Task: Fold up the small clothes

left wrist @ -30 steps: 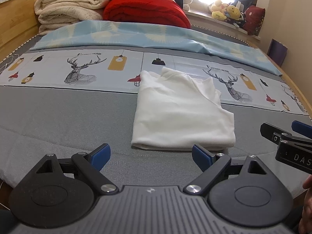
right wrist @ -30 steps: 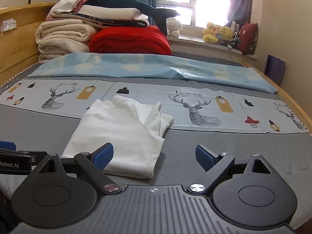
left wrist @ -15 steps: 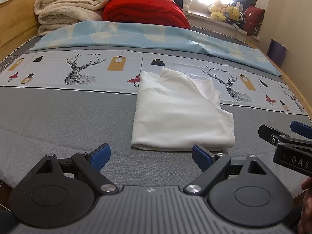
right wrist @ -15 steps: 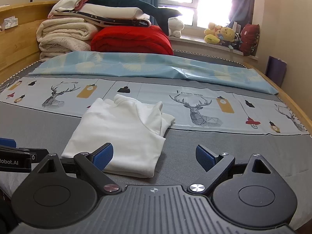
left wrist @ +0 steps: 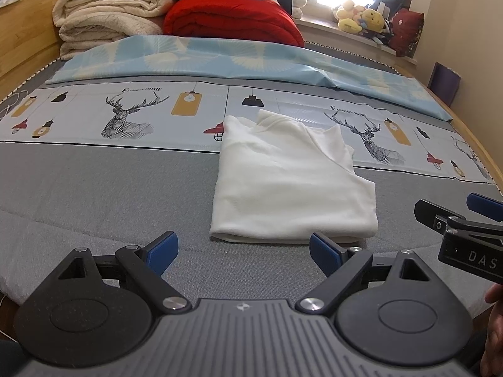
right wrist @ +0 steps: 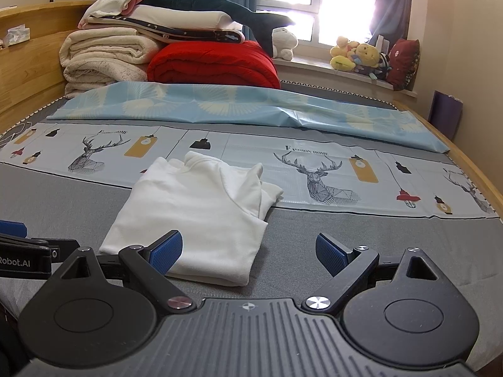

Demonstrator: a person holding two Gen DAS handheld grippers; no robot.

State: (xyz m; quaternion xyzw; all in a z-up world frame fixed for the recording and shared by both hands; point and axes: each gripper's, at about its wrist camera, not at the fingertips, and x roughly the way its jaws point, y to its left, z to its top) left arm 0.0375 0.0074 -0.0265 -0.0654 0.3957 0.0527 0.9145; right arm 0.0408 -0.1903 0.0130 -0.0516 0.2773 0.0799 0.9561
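Note:
A white garment (left wrist: pixel 289 185) lies folded into a rough rectangle on the grey bed cover (left wrist: pixel 94 194), its collar end toward the deer-print strip. It also shows in the right wrist view (right wrist: pixel 201 213). My left gripper (left wrist: pixel 243 249) is open and empty, just short of the garment's near edge. My right gripper (right wrist: pixel 248 251) is open and empty, at the garment's near right corner. Each gripper shows at the edge of the other's view: the right one in the left wrist view (left wrist: pixel 462 220), the left one in the right wrist view (right wrist: pixel 28 245).
A deer-print sheet (left wrist: pixel 125 113) and a light blue sheet (left wrist: pixel 220 56) lie across the bed behind the garment. Folded cream blankets (left wrist: pixel 107 15) and a red quilt (left wrist: pixel 232 19) are stacked at the head. Wooden bed rails run along both sides. Soft toys (right wrist: pixel 358 53) sit on the windowsill.
Both grippers stay open near the garment's near edge. The views shift only slightly; the garment has not moved.

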